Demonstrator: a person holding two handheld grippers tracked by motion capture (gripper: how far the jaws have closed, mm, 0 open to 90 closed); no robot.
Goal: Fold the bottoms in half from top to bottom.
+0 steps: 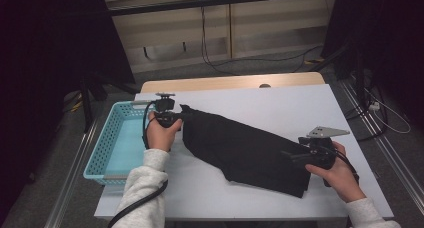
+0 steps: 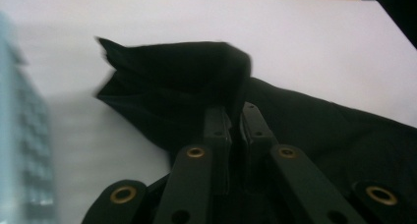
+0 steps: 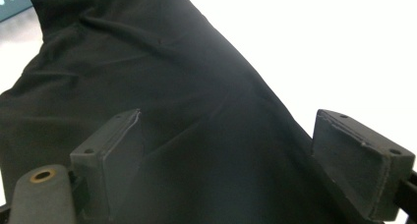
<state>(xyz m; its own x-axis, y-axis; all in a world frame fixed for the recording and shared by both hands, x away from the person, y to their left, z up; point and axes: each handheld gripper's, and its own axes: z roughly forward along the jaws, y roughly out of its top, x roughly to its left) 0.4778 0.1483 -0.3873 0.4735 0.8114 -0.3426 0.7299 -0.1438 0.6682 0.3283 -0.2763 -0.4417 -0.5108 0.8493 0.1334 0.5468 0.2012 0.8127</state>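
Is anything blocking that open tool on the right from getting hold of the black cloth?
Nothing visible does. The right tool stands open with its jaws either side of the black cloth, directly over its end. The left tool already pinches the far end.

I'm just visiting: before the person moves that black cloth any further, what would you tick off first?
1. Left gripper clamped on the black cloth: ok, jaws closed on a fold.
2. Right gripper holding the cloth: not ok, jaws wide open over it.
3. Cloth fully on the white table: ok.
4. Blue basket beside the left hand, with room inside: ok.
5. Cloth folded neatly: cannot tell, its layers are dark.
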